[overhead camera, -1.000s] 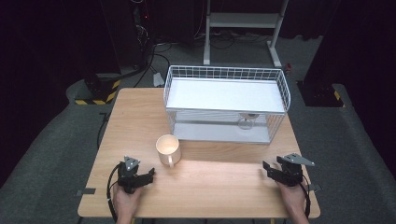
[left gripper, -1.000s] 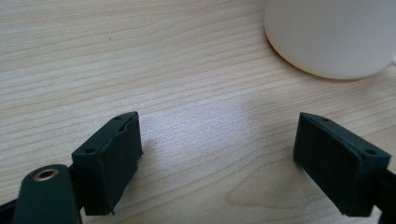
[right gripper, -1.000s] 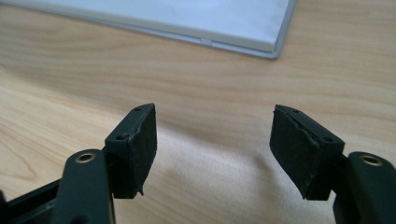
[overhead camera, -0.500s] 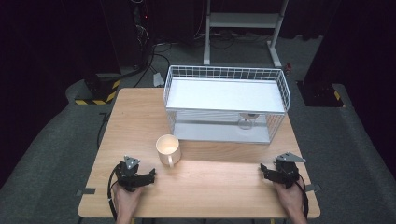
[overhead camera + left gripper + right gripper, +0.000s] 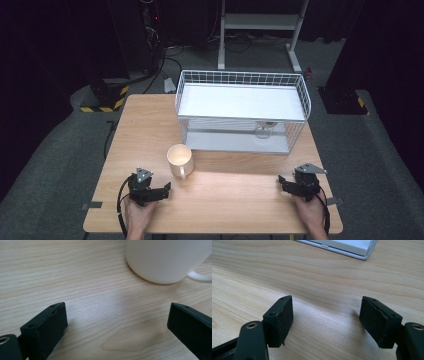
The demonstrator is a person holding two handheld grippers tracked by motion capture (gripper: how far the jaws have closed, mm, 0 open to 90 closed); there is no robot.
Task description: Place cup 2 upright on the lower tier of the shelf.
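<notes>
We rest both tongs on the surface (image 5: 225, 200); left tongs (image 5: 162, 190), just opened wider, face the mug (image 5: 179, 159); right tongs (image 5: 283, 182) open, empty.

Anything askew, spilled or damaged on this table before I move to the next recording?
Nothing stands out. The white mug stands upright on the wooden table, no spill around it, and the wire rack sits square. Both the left gripper and right gripper are open and empty.
</notes>
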